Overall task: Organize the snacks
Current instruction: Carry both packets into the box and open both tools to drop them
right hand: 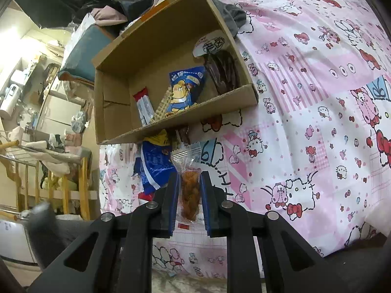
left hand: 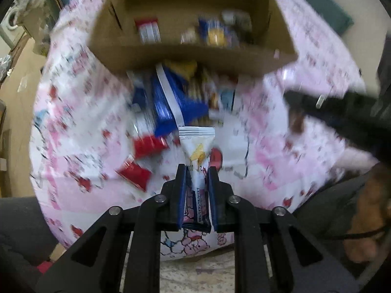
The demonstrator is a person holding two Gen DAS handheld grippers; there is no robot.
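My left gripper (left hand: 197, 168) is shut on a white snack packet (left hand: 197, 146) with a yellow print, held above the pink patterned bedsheet (left hand: 73, 122). Beyond it lies a blurred pile of blue and red snack packs (left hand: 166, 107) in front of an open cardboard box (left hand: 195, 56) that holds several snacks. In the right wrist view my right gripper (right hand: 189, 174) is shut on a clear packet of orange-brown snack (right hand: 189, 190). The cardboard box (right hand: 176, 122) stands ahead, with a blue cartoon bag (right hand: 184, 90), a red-ended bar (right hand: 144, 108) and a dark packet (right hand: 222, 70) inside.
A blue snack bag (right hand: 154, 166) and a yellow pack (right hand: 158, 138) lie on the sheet (right hand: 305, 97) just before the box. Left of the bed are a wooden rail (right hand: 48, 175) and cluttered furniture. A dark sleeve (left hand: 342, 112) crosses the left wrist view at right.
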